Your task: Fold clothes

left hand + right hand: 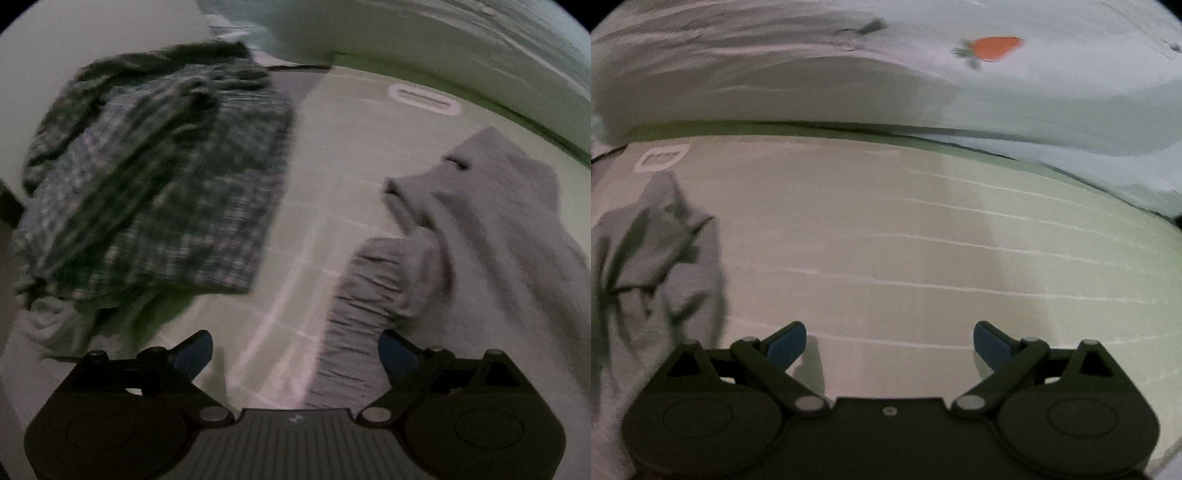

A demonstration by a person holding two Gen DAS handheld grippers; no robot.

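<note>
Both the left gripper and right gripper hover with jaws released above the mat, beside the grey garment.

Right tongs wide apart over mat, grey garment left.

Dim, greenish, grainy light in both views, with motion blur and dark, curved fisheye corners.

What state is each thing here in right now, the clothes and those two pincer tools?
Plaid shirt: roughly folded, lying on the mat.
Grey garment: crumpled, not folded, not held.
Left gripper: open, empty, above the mat.
Right gripper: open, empty.
Gridded mat: spread flat.
</note>
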